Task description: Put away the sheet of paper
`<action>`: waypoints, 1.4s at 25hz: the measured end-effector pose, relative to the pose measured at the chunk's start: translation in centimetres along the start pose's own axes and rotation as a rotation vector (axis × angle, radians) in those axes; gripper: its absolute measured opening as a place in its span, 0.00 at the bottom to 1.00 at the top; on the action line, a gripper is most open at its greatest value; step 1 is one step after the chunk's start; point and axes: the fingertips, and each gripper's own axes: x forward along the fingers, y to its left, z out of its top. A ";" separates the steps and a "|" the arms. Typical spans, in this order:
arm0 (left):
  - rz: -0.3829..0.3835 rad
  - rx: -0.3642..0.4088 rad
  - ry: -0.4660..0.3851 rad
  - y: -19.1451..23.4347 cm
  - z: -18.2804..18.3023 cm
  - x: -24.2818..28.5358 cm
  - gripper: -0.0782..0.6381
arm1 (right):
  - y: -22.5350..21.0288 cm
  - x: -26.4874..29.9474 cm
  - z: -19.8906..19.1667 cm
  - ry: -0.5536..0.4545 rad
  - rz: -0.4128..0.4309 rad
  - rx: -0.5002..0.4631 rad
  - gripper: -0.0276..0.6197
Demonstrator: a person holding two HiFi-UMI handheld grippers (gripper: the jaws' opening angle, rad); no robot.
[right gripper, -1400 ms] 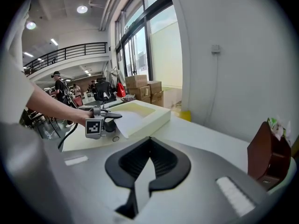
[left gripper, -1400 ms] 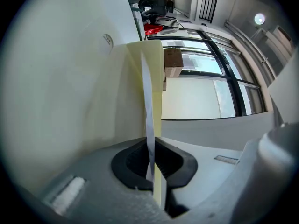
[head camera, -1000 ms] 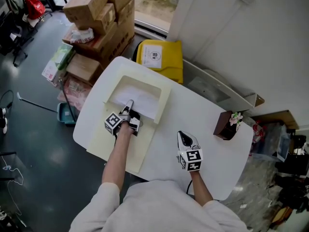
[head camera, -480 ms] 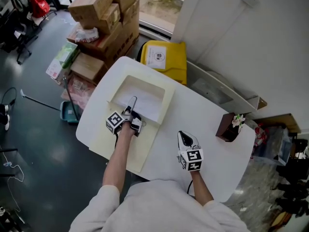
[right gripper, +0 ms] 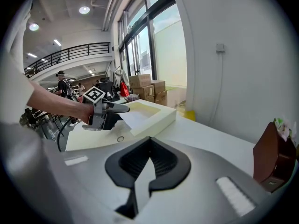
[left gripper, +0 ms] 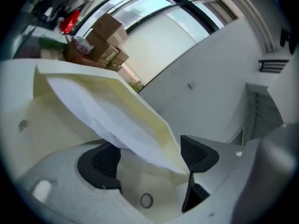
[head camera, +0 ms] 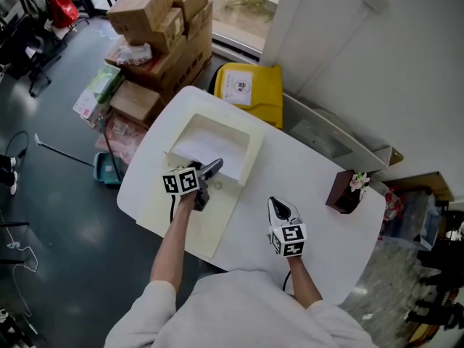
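A white sheet of paper [head camera: 212, 145] lies in the shallow cream box [head camera: 251, 155] on the white table [head camera: 312, 238]. My left gripper [head camera: 212, 169] sits at the box's near edge. In the left gripper view its jaws are opening, and a corner of the paper [left gripper: 112, 120] hangs loosely between the dark pads [left gripper: 100, 164] without being pressed. The box wall [left gripper: 140, 108] rises behind the sheet. My right gripper [head camera: 281, 210] rests over bare table to the right, shut and empty [right gripper: 148, 160]. Its view also shows the left gripper [right gripper: 112, 110] at the box [right gripper: 154, 115].
The box's flat cream flap [head camera: 190, 227] with a round snap [left gripper: 146, 200] lies toward me. A brown holder with flowers [head camera: 344, 189] stands at the table's right edge. Off the far side are a yellow bin [head camera: 243, 89] and stacked cardboard boxes [head camera: 158, 27].
The left gripper's jaws have parted and let the paper go. It has also rolled over, so its marker cube now faces up. The right gripper has stayed put.
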 end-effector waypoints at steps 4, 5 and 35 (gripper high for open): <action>0.045 0.247 0.134 -0.7 -0.9 -0.3 0.67 | 0.3 0.0 0.2 -0.003 0.003 -0.001 0.05; 0.059 0.298 0.165 -0.7 -1.2 -0.5 0.67 | 0.3 0.0 0.2 -0.004 0.003 -0.001 0.05; 0.274 0.588 0.046 -2.2 -3.4 -11.0 0.24 | 1.6 -2.0 1.9 -0.079 -0.015 -0.015 0.05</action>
